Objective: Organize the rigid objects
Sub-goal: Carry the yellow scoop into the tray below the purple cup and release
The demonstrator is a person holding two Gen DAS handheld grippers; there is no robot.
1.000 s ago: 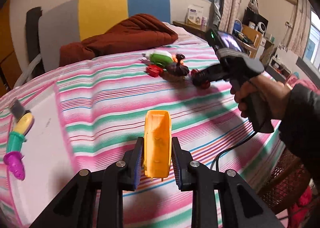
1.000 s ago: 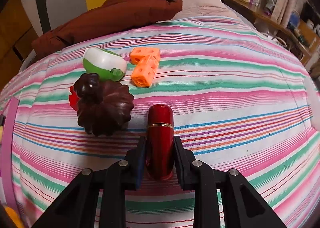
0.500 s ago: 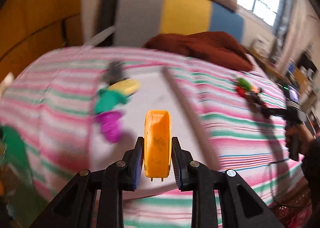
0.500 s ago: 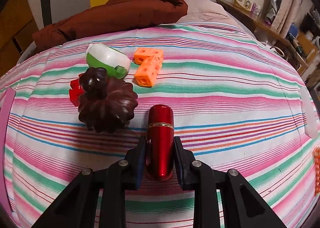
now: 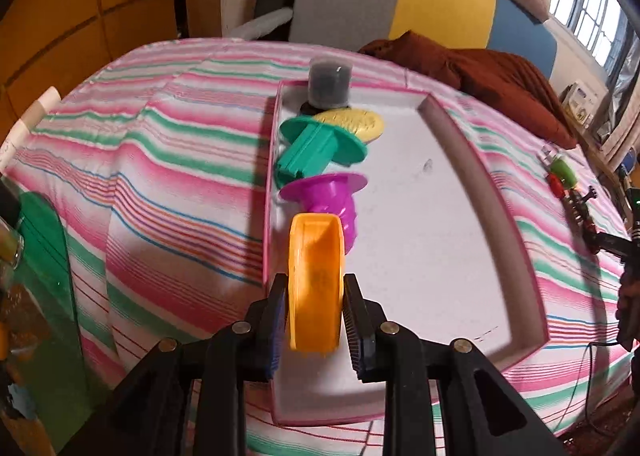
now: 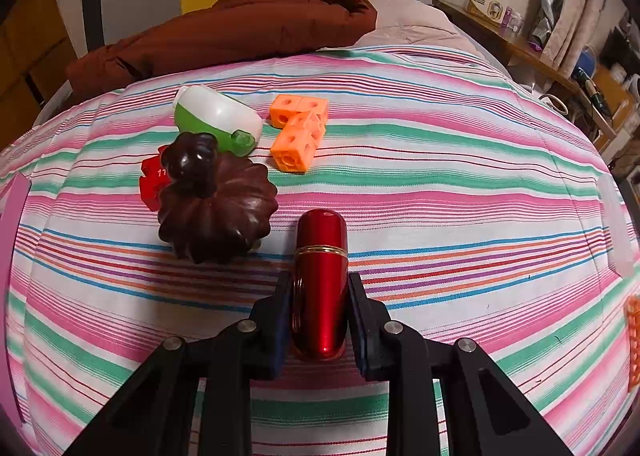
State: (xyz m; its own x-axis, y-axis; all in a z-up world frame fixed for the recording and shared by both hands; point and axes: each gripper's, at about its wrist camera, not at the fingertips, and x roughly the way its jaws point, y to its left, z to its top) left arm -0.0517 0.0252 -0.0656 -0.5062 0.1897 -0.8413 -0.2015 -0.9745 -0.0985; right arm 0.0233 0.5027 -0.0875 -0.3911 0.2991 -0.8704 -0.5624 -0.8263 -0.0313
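My left gripper [image 5: 316, 324] is shut on an orange plastic scoop [image 5: 316, 276] and holds it over the near left part of a white tray with a pink rim [image 5: 440, 215]. In the tray lie a purple piece [image 5: 328, 195], a teal piece [image 5: 320, 147], a yellow oval [image 5: 352, 121] and a dark cylinder [image 5: 330, 81]. My right gripper [image 6: 320, 316] is shut on a red lipstick tube [image 6: 320, 276] just above the striped bedspread. Beyond it sit a dark brown pumpkin [image 6: 216, 207], a green and white cup [image 6: 216, 119], orange cubes [image 6: 298, 131] and a red die [image 6: 154, 179].
A brown blanket [image 6: 248, 27] lies at the back of the bed. A green glass panel [image 5: 44, 296] stands left of the bed. The right hand and its gripper [image 5: 616, 244] show at the far right of the left wrist view. A shelf [image 6: 560, 67] stands at right.
My left gripper has swung left with the scoop from the bedspread to over the tray. My right gripper has stayed shut on the lipstick and has lifted slightly.
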